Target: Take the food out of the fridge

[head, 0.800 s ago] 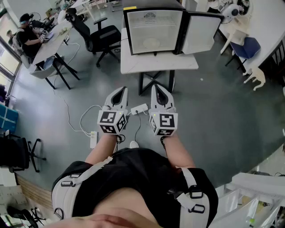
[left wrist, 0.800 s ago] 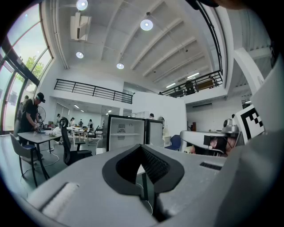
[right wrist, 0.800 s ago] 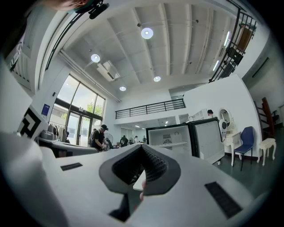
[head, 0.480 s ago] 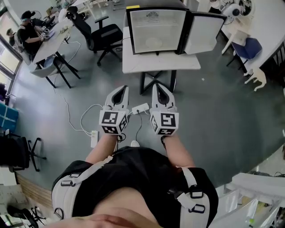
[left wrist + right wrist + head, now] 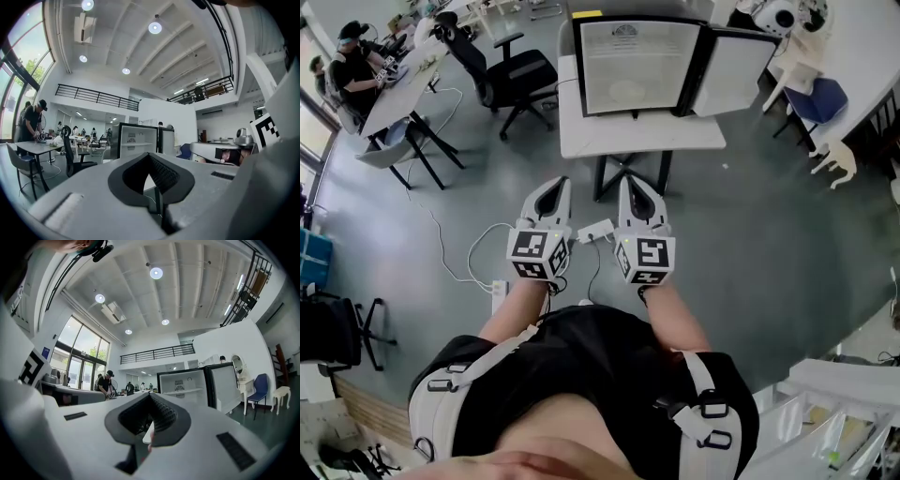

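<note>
A small black-framed fridge (image 5: 628,61) stands on a white table (image 5: 637,139) ahead of me, with its door (image 5: 731,70) swung open to the right. Its white inside shows a shelf with a pale round thing (image 5: 625,91) that is too faint to name. My left gripper (image 5: 554,186) and right gripper (image 5: 631,184) are held side by side at waist height, well short of the table, pointing level at the fridge. Both are shut with nothing in them. The fridge (image 5: 136,140) also appears far off in the left gripper view, and the fridge (image 5: 185,380) likewise in the right gripper view.
A power strip with white cables (image 5: 592,230) lies on the grey floor under my grippers. A black office chair (image 5: 511,75) stands left of the table. A person sits at a desk (image 5: 389,89) far left. A blue chair (image 5: 820,98) and white furniture stand at the right.
The head view has drifted slightly. Both grippers remain side by side in the same place, shut and empty.
</note>
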The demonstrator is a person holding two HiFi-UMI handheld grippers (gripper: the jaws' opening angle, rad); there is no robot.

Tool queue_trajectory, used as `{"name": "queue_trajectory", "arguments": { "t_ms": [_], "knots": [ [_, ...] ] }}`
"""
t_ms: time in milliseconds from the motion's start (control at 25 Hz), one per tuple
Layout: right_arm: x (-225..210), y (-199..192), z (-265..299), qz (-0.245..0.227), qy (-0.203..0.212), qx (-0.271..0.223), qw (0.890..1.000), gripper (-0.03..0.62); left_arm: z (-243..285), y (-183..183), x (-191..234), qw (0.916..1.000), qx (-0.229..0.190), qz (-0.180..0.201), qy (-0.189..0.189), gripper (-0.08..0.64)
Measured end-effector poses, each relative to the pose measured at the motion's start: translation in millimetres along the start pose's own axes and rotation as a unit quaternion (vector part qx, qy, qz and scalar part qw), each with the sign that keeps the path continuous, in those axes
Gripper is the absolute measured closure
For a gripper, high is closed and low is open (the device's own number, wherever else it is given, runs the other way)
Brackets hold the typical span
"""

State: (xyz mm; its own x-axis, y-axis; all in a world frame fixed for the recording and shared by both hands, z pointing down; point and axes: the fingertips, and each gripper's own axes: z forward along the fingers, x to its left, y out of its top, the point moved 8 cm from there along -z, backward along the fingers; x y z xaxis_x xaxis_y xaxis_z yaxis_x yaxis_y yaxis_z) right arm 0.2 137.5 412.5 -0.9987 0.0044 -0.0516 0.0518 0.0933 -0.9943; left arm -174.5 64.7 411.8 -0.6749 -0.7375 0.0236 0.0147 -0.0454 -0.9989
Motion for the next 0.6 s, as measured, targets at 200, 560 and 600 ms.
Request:
{"name": "queue_trajectory", "arguments": {
  "t_ms": [200,560,600],
  "knots": [
    [14.6,-4.8,21.1,-0.003,-0.010,-0.003,1.000,0.584,7.6,-2.1,28.1,0.9999,-0.004,-0.003,-0.011,0.558],
    [26.3,-12.0,46.4,0.001,-0.024,-0.002,1.000,0.584,20.0,-5.0,59.6,0.9998,0.001,0.002,-0.022,0.558],
    [26.5,-12.3,49.3,0.001,-0.024,-0.002,1.000,0.584,22.6,-5.3,61.7,0.9997,0.002,0.001,-0.023,0.558]
  ]
}}
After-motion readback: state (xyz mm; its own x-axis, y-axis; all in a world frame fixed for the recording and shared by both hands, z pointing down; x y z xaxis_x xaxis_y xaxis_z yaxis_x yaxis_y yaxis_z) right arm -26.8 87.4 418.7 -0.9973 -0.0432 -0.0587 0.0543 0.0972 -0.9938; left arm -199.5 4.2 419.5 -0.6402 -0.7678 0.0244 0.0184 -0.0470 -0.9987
